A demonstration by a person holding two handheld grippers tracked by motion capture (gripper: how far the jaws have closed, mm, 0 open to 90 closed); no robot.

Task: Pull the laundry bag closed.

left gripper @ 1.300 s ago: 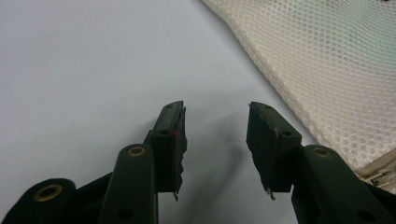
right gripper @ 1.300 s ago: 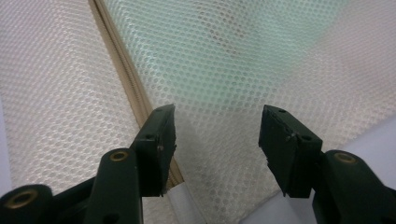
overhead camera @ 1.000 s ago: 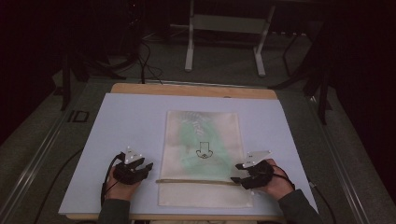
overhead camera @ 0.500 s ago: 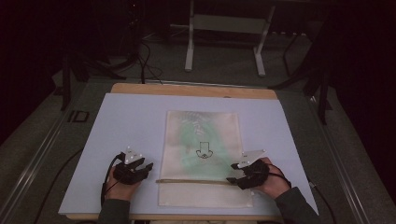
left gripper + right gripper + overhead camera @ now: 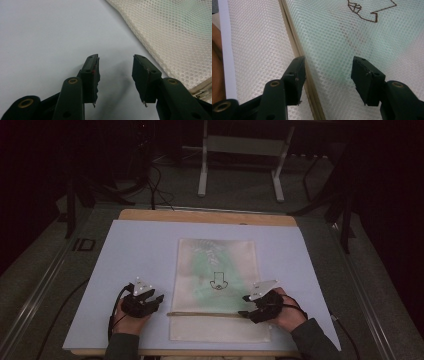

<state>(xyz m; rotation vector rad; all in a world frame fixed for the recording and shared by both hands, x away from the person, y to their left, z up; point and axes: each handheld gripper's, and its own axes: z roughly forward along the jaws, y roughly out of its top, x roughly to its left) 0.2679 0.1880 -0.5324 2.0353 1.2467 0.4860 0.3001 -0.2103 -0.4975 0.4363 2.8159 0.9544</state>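
Note:
A cream mesh bag [image 5: 217,285] lies flat in the middle of the table, with something green inside and a dark outline figure [image 5: 218,281] on it. A tan zipper band [image 5: 205,314] crosses its near part. My left gripper [image 5: 156,300] rests open on the pale sheet just left of the bag; in the left gripper view the gripper [image 5: 115,75] holds nothing, with the mesh bag [image 5: 175,32] at the right. My right gripper [image 5: 245,306] hovers open over the bag's right side by the zipper; in the right gripper view the gripper [image 5: 328,75] stands above the mesh and the zipper band [image 5: 297,50].
A pale blue sheet [image 5: 135,250] covers the wooden table [image 5: 200,216], whose far edge shows. Beyond it, on the dark floor, stand a metal stand [image 5: 240,165] and cables. Cables trail from both grippers toward the near edge.
My right gripper has shifted left onto the bag's right side near the zipper. The left gripper has barely moved.

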